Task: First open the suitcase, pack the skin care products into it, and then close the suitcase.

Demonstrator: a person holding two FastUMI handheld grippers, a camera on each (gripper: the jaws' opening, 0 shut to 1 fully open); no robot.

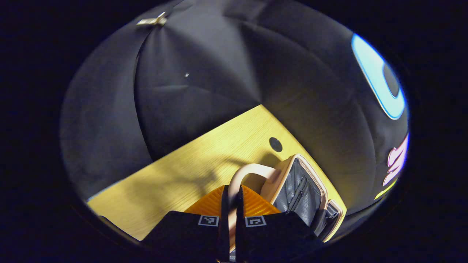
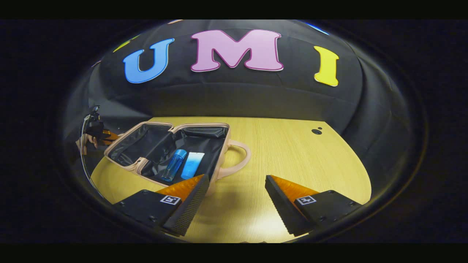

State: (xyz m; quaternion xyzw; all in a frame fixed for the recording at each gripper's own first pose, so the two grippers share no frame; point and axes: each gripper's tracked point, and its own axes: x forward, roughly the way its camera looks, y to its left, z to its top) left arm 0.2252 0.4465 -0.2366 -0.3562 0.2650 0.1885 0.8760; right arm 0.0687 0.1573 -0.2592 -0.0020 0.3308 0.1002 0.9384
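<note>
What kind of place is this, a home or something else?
Most likely a staged recording booth, not a lived-in home. A black cloth wall hangs behind a bare wooden table, and the only props are an open suitcase with two skin care products inside.

The pale pink suitcase lay open on the table, its dark lining exposed, ahead and left of the right gripper's spread jaws. Inside sat 2 skin care products side by side: a blue bottle and a light blue tube. Its looped handle passed between the left gripper's closed jaws.
</note>
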